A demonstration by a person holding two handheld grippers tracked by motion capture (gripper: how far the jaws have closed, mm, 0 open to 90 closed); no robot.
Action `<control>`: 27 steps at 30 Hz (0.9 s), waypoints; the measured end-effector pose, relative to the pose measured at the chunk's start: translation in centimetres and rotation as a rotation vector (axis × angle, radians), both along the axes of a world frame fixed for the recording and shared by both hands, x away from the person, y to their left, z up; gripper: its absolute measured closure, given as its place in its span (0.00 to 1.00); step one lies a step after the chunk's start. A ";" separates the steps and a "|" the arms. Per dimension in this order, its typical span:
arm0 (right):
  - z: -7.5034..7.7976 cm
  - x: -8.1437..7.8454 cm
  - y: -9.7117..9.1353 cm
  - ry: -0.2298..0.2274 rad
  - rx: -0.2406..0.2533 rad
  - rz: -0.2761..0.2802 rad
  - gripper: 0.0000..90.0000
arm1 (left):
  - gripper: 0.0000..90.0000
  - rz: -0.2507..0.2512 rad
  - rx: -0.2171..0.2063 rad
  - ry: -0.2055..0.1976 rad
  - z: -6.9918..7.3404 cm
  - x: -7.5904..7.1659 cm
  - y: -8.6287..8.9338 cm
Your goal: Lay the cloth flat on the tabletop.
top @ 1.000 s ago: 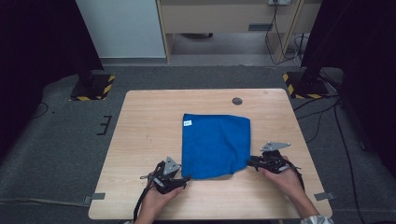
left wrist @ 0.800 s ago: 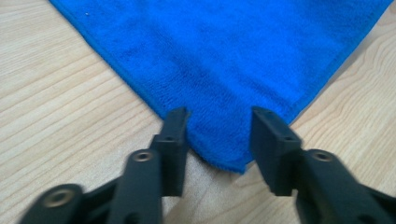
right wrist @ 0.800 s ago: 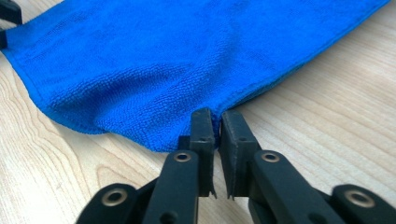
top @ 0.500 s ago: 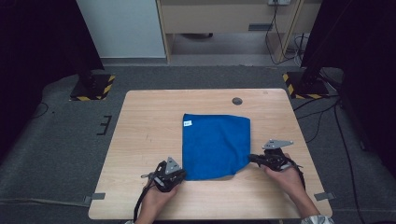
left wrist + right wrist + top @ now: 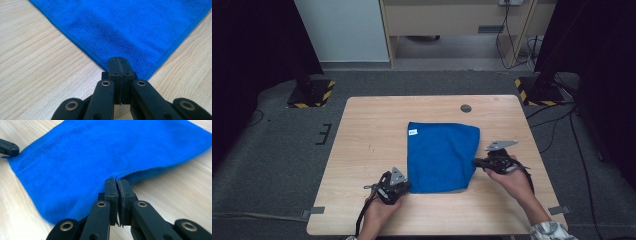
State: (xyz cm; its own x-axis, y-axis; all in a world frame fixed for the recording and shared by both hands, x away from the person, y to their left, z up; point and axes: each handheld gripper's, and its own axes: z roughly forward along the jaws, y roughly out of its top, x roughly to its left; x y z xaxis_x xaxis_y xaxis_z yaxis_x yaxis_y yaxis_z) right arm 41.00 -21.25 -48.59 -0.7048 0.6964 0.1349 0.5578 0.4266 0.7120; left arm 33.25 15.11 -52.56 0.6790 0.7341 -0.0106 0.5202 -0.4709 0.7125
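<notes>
The blue cloth, soft, light and limp, is spread on the table. Its 2 near corners are pinched by the closed left gripper and right gripper; hems give the surest hold.

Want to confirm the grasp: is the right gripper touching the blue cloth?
Touching. In the right gripper view, the right gripper has its jaws pinched on the blue cloth's lifted edge.

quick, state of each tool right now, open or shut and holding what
Left tool: closed on the near left corner of the blue cloth.
Right tool: closed on the cloth's right edge, lifting it a little off the table.
</notes>
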 end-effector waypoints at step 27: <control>0.5 3.1 5.8 0.001 -0.048 0.001 0.61 | 1.00 -0.004 0.012 0.009 0.1 0.4 0.3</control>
State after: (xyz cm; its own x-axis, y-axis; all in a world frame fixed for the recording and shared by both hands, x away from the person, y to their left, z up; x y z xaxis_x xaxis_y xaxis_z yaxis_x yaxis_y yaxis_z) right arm 44.14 -15.45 -48.12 -0.7058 0.7010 0.1019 0.5576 0.4610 0.6903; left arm 33.61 15.41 -52.43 0.6821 0.7312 -0.0079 0.5248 -0.4819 0.7017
